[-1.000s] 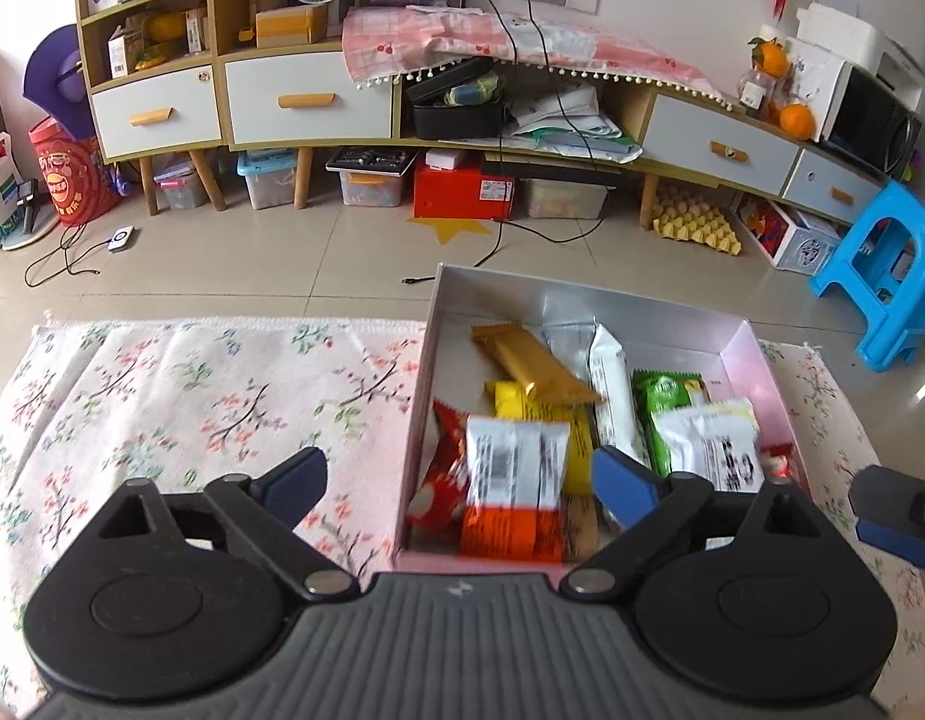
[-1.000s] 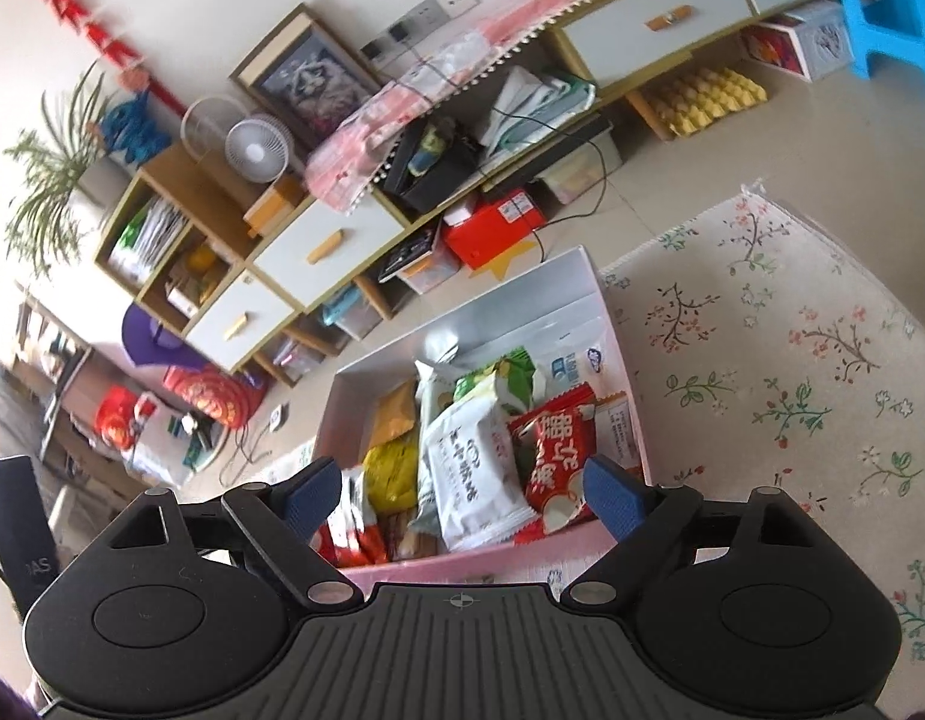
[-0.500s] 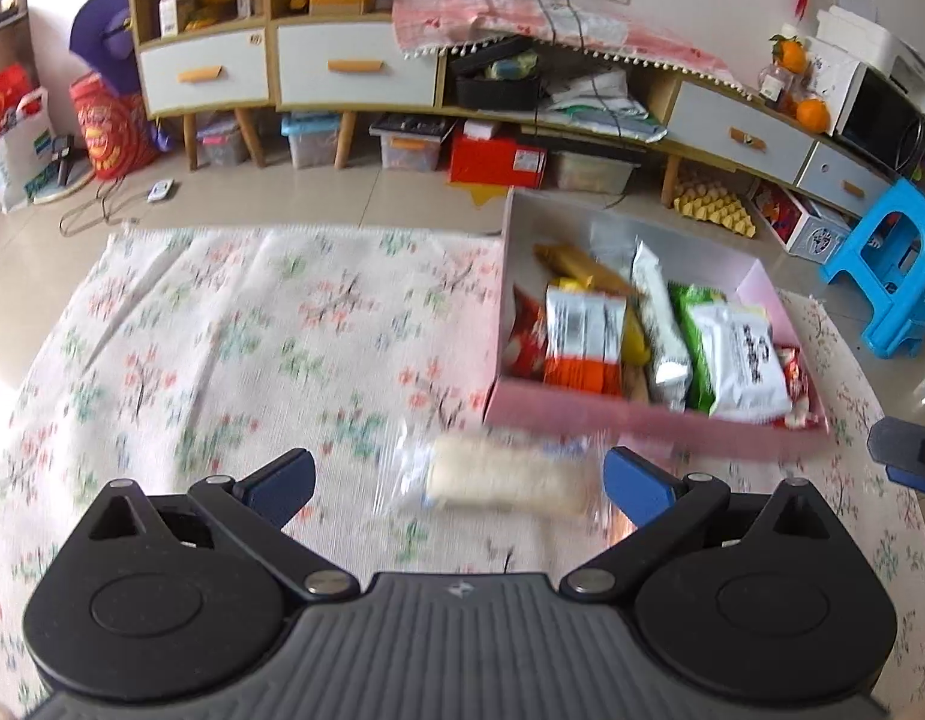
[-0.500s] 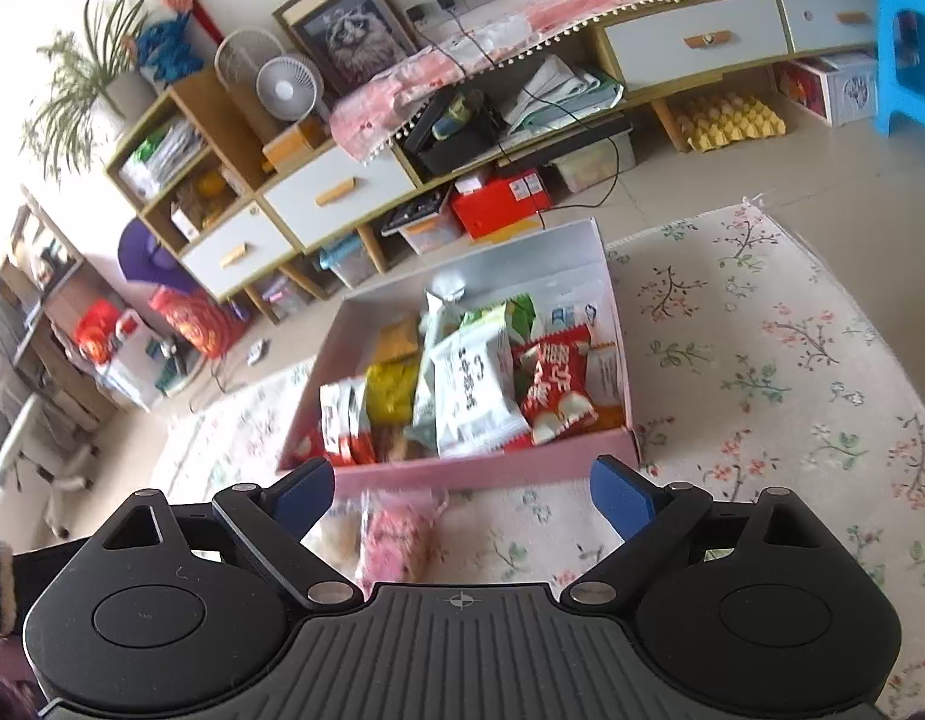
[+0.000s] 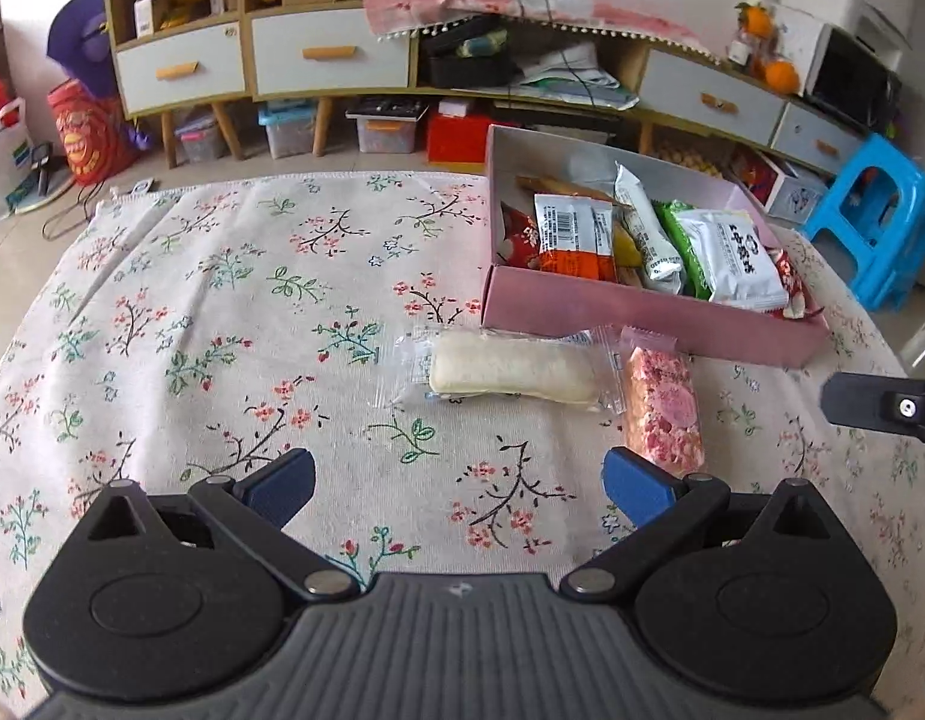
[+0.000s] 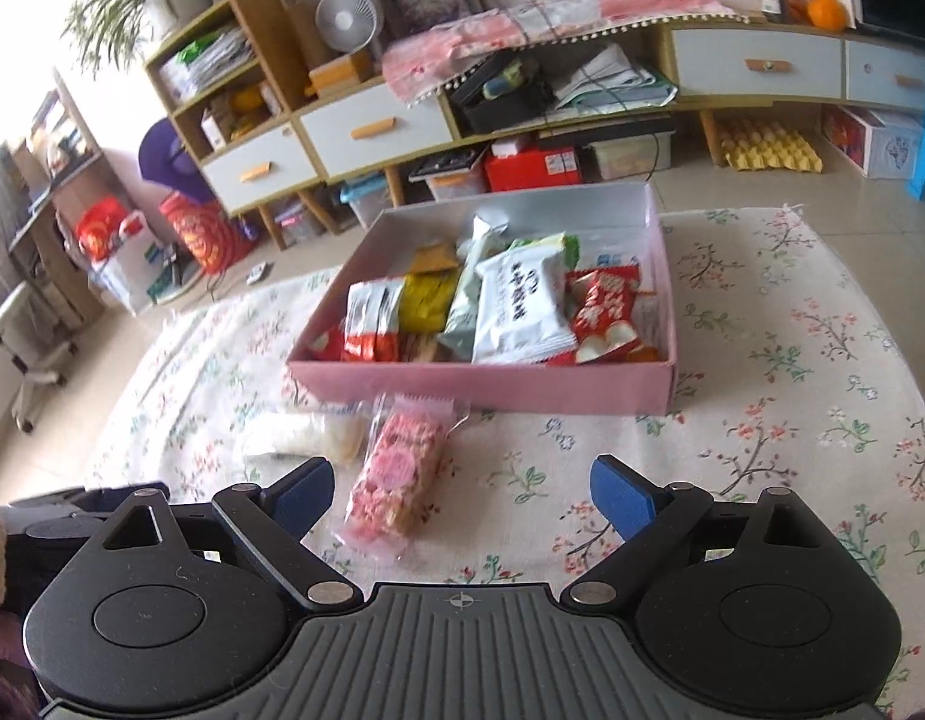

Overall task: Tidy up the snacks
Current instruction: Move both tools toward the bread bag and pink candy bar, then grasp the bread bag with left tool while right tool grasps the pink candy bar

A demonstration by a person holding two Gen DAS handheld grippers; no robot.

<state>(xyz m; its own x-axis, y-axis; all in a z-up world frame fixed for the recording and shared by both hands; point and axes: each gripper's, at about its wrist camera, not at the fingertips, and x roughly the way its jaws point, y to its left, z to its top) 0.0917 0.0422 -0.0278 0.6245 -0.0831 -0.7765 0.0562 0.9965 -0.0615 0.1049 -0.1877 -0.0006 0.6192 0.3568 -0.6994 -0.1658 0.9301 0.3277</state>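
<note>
In front of the pink box, on the flowered cloth, two packets now lie in plain view where a second ago both cameras were looking straight down into the box. Both hands have drawn back toward the near side. The left gripper has spread its jaws to their widest with nothing between them; the right gripper is wide too and has levelled out from its earlier tilt, also empty.

The white cake packet lies crosswise just near the box wall, and the pink crisp packet lies right beside it on the right, its far end close against the box. I'd judge these two are the next to be boxed, while the rest of the snacks already sit packed inside.

Room to work? Plenty on the left, where the cloth is bare right out to its far edge. The right is tighter: the pink packet sits just off the left gripper's right finger, and the other gripper pokes in at the right edge. The box wall stands upright between packets and pile, so anything going in must clear it.
</note>
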